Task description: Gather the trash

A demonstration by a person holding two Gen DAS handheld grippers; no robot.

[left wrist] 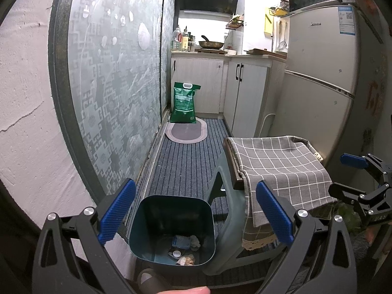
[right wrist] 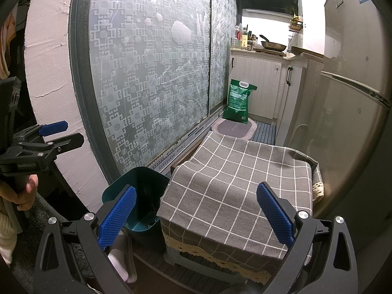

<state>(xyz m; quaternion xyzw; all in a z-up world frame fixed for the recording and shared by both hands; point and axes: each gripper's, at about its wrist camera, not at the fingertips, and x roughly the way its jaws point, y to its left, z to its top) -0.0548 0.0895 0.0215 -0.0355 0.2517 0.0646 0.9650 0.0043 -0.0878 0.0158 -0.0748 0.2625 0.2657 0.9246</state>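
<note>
Left claw (left wrist: 196,220) agape over bin (left wrist: 171,230) | stool (left wrist: 220,210) beside | cloth (right wrist: 235,191) draped

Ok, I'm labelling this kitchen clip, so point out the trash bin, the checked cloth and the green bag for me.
trash bin (left wrist: 171,210), left wrist view, on its dark inner back wall.
checked cloth (right wrist: 235,183), right wrist view, on the flat top of the grey fabric.
green bag (left wrist: 184,104), left wrist view, on its printed front.
</note>
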